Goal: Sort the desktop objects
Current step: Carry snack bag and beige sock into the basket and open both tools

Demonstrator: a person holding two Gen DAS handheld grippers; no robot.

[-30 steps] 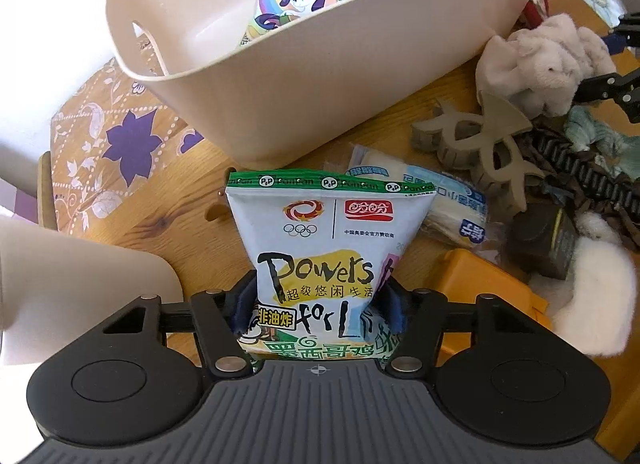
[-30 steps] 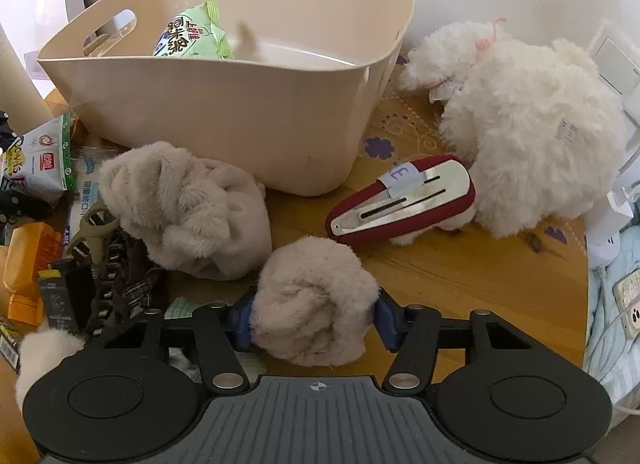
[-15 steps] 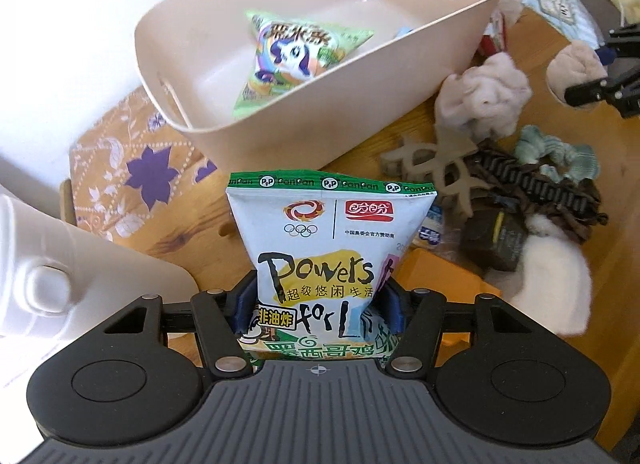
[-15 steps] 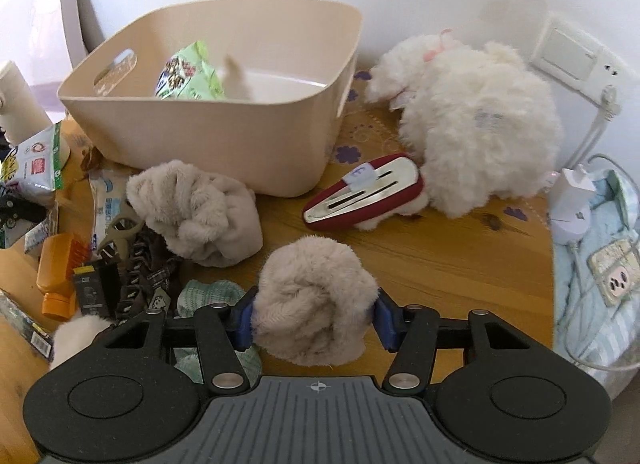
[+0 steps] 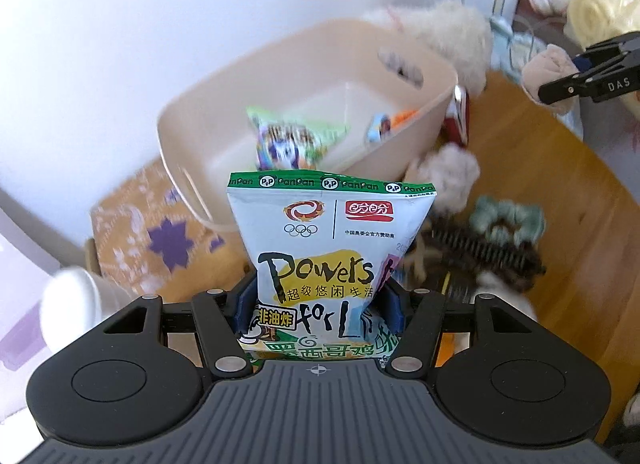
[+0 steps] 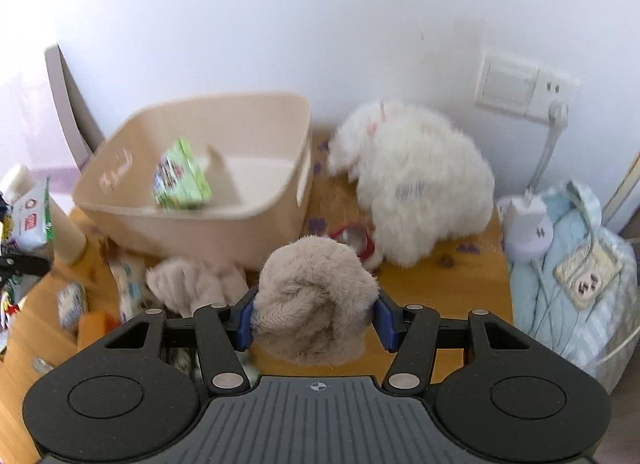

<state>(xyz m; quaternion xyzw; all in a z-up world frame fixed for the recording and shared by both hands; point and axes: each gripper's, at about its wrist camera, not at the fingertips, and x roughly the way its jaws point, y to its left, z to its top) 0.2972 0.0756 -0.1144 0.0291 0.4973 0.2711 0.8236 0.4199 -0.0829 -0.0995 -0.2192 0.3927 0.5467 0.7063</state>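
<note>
Both grippers have risen: the left gripper (image 5: pixel 318 306) still pinches the snack bag (image 5: pixel 326 248), the right gripper (image 6: pixel 316 318) the beige scrunchie (image 6: pixel 316 296), now above the table (image 6: pixel 440 284). Beyond them sits the bin (image 6: pixel 276 200) holding a green packet (image 6: pixel 182 180); a white plush (image 6: pixel 416 184) lies beside it.

Basin (image 6: pixel 280 220) on table (image 6: pixel 440 328), snack packet (image 6: pixel 182 176) inside, plush toy (image 6: pixel 420 184) to its right
</note>
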